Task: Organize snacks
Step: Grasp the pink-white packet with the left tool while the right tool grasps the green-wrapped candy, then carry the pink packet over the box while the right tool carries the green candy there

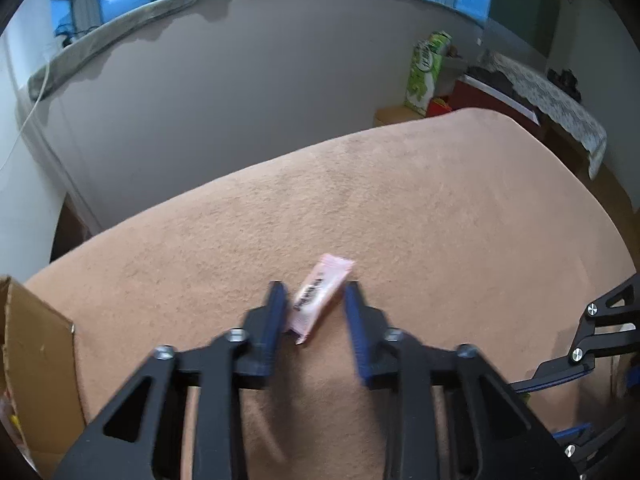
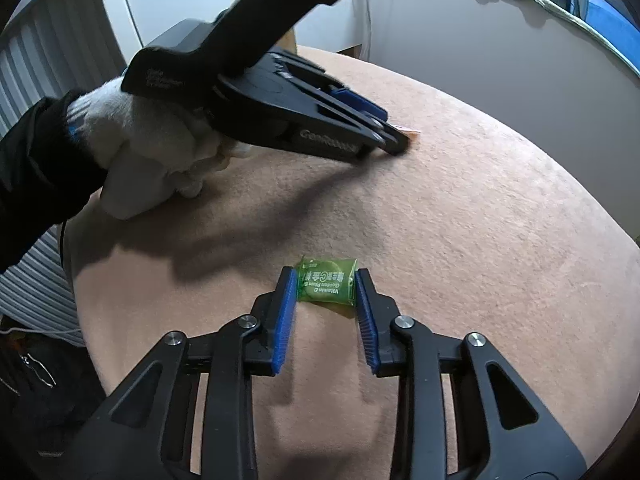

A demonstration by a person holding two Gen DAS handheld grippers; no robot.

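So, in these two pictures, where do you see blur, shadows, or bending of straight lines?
Left wrist view: the pink snack sachet and the blue pads beside it are slightly motion-blurred; the window ledge curves from fisheye distortion. Right wrist view: the green candy wrapper is sharp with readable print; the white-gloved hand casts a broad soft shadow on the peach cloth.

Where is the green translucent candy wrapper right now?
In the right wrist view, the green translucent candy wrapper lies on the peach cloth-covered table, clamped between the right gripper pads.
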